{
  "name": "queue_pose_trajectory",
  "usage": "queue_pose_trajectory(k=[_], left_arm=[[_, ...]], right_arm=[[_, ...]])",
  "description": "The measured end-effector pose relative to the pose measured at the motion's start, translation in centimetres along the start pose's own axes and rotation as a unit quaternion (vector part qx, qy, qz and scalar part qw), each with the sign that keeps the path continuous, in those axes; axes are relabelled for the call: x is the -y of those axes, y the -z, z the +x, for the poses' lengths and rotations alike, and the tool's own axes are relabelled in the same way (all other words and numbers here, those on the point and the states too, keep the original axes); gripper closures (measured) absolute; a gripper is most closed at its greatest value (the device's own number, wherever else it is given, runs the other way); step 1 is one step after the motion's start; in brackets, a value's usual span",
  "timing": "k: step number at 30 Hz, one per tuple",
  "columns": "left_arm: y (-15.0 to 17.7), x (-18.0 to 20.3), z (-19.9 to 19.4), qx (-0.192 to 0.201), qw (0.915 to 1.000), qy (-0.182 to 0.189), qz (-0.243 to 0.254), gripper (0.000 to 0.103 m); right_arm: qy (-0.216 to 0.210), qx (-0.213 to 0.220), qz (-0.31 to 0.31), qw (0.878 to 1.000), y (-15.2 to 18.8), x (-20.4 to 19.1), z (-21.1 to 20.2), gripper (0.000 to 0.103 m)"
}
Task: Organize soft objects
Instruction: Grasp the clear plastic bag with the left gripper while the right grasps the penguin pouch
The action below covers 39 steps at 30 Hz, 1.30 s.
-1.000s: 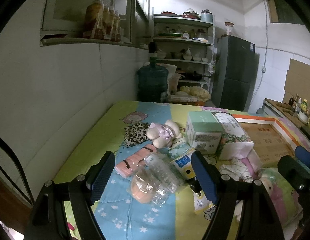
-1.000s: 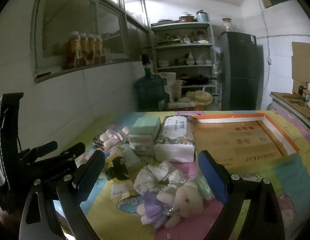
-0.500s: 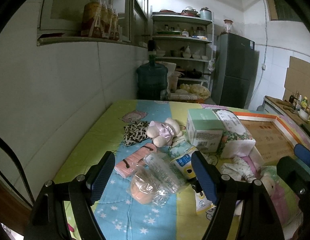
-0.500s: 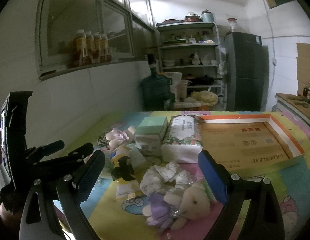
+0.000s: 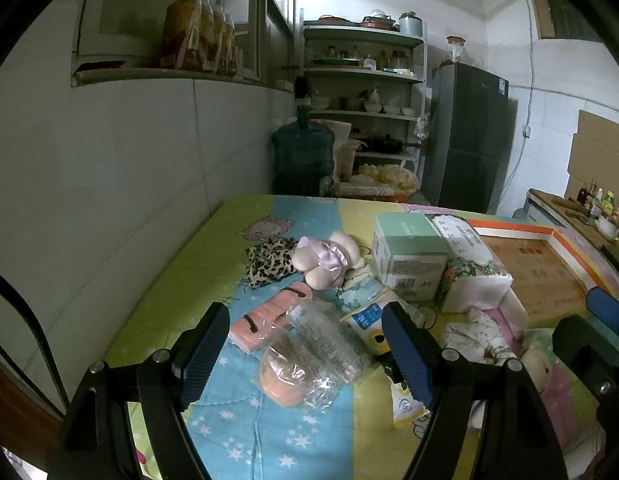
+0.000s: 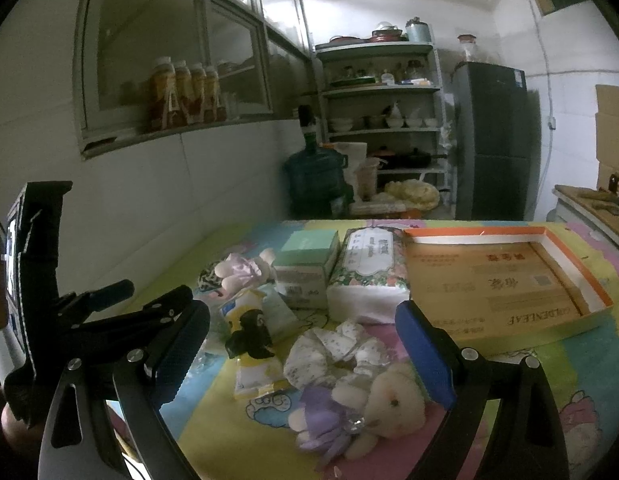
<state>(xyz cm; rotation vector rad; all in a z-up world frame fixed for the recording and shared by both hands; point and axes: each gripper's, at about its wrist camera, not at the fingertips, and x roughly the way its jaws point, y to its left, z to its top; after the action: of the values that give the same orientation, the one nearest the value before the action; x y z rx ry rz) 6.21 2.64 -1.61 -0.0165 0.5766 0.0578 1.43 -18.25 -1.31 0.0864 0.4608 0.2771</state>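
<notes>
Soft things lie on a colourful cartoon cloth. In the left wrist view my open, empty left gripper [image 5: 305, 344] hovers over a clear bag with an orange item [image 5: 297, 364], with a pink packet [image 5: 269, 316], a leopard scrunchie [image 5: 269, 260] and a plush in a purple bow [image 5: 325, 260] beyond. In the right wrist view my open, empty right gripper [image 6: 305, 348] hovers over a white floral scrunchie [image 6: 333, 352] and a beige plush with purple dress [image 6: 361, 412]. The left gripper also shows there [image 6: 109, 320].
A green box [image 6: 309, 264] and a floral tissue pack [image 6: 369, 272] stand mid-table. An open cardboard tray [image 6: 505, 276] with orange rim lies at the right. A yellow pouch [image 6: 249, 332] lies near the plush. A wall runs along the left; shelves, a water jug and a fridge stand behind.
Both views have shifted slightly, as the grippers rose and drew back a little. Both grippers stay open; the objects have not moved.
</notes>
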Motion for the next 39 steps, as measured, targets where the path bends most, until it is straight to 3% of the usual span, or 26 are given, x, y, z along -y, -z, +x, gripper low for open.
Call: queue_pose_trajectory(k=[7,15,18,20,33,39], left_arm=[[0.0,-0.1,0.1,0.001,1.0000,-0.001,-0.001,0.024],[1.1,-2.7,0.9,-0.006,0.9997,-0.008,-0.022,0.024],[1.8,-3.9,1.3,-0.014,0.9994,-0.013,-0.030,0.024],[2.2,-4.6,1.7,-0.021,0.9990,-0.014,-0.037,0.024],[2.9,-5.6,3.8,-0.043,0.9977,0.014,-0.051,0.024],[3.2,-5.3,4.6,-0.051,0.9967,0.032,-0.054,0.024]], right_arm=[[-0.007,-0.002,-0.004,1.000,0.2,-0.2,0.1,0.008],[-0.057,-0.044,-0.030,0.997,1.0,-1.5,2.8,0.009],[-0.073,-0.064,-0.047,0.994,1.1,-2.2,4.4,0.019],[-0.089,-0.080,-0.055,0.991,1.3,-2.6,5.6,0.031],[-0.103,-0.139,-0.084,0.981,2.2,-3.8,11.4,0.041],[-0.110,-0.154,-0.075,0.979,2.5,-3.3,12.5,0.052]])
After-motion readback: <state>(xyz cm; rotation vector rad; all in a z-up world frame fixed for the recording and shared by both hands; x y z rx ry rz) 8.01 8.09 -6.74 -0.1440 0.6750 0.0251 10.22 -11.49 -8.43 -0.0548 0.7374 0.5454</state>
